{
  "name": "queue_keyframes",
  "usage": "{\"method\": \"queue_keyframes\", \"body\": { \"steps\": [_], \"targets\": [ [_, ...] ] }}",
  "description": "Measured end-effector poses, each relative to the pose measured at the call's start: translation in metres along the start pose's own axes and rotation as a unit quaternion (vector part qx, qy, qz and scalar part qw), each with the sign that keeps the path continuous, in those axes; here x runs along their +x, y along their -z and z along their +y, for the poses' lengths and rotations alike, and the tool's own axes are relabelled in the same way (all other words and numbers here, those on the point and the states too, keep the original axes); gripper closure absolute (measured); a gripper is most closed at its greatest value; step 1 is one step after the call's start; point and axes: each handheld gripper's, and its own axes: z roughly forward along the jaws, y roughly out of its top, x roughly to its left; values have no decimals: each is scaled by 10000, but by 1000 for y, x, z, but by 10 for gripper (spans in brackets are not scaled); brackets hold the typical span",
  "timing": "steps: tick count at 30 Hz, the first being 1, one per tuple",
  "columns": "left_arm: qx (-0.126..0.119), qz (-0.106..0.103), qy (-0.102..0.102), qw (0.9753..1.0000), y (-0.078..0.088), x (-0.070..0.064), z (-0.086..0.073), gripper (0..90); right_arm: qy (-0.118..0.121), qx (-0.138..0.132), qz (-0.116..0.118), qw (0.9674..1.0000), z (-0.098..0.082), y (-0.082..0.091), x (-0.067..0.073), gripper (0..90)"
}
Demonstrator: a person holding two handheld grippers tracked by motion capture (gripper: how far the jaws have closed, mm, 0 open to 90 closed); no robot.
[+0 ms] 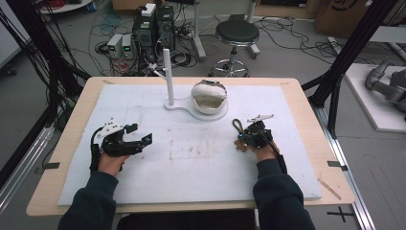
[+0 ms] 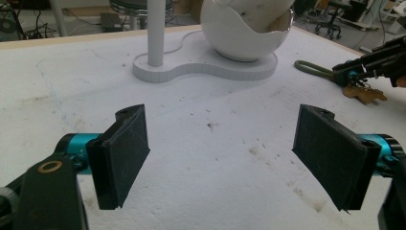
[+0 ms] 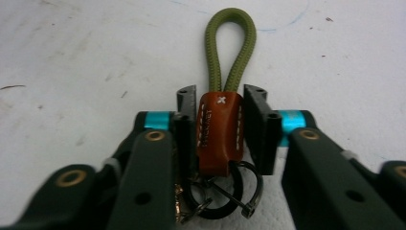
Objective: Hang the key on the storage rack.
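Half the keyring [image 3: 225, 191] seems hidden behind jaws.

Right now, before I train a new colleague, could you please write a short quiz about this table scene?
1. True or false: the left tool holds the keychain.
2. Which colour is the keychain's cord loop? A red, B olive green, C blue.
3. What sits beside the white post on the same white base?

Key: 1 false, the left tool is open and the right tool grips the keychain by its brown leather tab; 2 B; 3 a white egg-shaped bowl.
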Motion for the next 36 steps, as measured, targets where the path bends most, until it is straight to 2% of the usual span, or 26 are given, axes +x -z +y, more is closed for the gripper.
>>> {"method": "queue_keyframes", "body": {
  "steps": [2,3,4,6,7,8,9,10,11,12,13,14,15,16,17,18,19,20,21,26,29,30,31,32,33,36],
  "targets": [
    [-1,5,-21,10000,0,1,0,195,21,4,200,9998,0,1,1,733],
    [-1,5,-21,10000,0,1,0,197,21,4,200,9998,0,1,1,733],
    [-12,15,0,10000,1,1,0,197,21,-92,309,9995,1,3,3,734],
    [-78,16,17,10000,3,3,1,197,169,-490,460,9976,5,11,10,734],
    [-114,26,33,9999,4,3,1,197,270,-892,800,9924,8,19,15,734],
    [-156,53,25,9999,8,5,2,197,373,-1154,980,9878,10,23,20,733],
    [-156,53,25,9999,8,5,2,197,373,-1154,980,9878,10,23,20,733],
    [-177,72,36,9998,9,6,2,197,465,-1449,1191,9812,15,29,27,733],
    [-184,87,41,9998,10,7,2,196,506,-1591,1330,9770,17,31,31,733],
    [-214,124,77,9997,12,9,2,197,541,-1672,1366,9749,20,32,34,733],
    [-214,124,77,9997,12,9,2,197,541,-1672,1366,9749,20,32,34,733],
    [-232,151,91,9996,14,11,2,197,590,-1920,1506,9680,29,36,45,733],
    [-232,151,91,9996,14,11,2,197,590,-1920,1506,9680,29,36,45,733],
    [-248,161,104,9995,16,13,2,197,706,-2103,1591,9620,40,39,55,733],
    [-272,180,117,9994,17,14,2,197,706,-2103,1591,9620,40,39,55,733],
    [-319,219,166,9991,20,16,2,197,835,-2265,1645,9564,53,40,66,733],
    [-319,219,166,9991,20,16,2,197,835,-2265,1645,9564,53,40,66,733],
    [-327,235,190,9990,21,19,2,197,937,-2391,1683,9517,67,40,77,733],
    [-333,253,216,9989,22,20,2,197,937,-2391,1683,9517,67,40,77,733],
    [-328,277,235,9988,23,22,1,198,1161,-2630,1693,9427,104,39,101,733],
    [-329,255,243,9988,22,21,1,198,1339,-2752,1567,9390,124,38,116,733],
    [-319,241,228,9989,22,21,1,199,1420,-2784,1452,9388,137,36,125,733],
    [-325,240,227,9989,22,21,1,199,1420,-2784,1452,9388,137,36,125,733],
    [-332,243,230,9989,22,21,1,199,1456,-2792,1360,9393,149,32,131,733],
    [-344,251,248,9988,22,21,1,199,1456,-2792,1360,9393,149,32,131,733],
    [-355,257,270,9987,23,23,0,200,1523,-2832,1221,9390,163,28,139,733]
  ]
}}
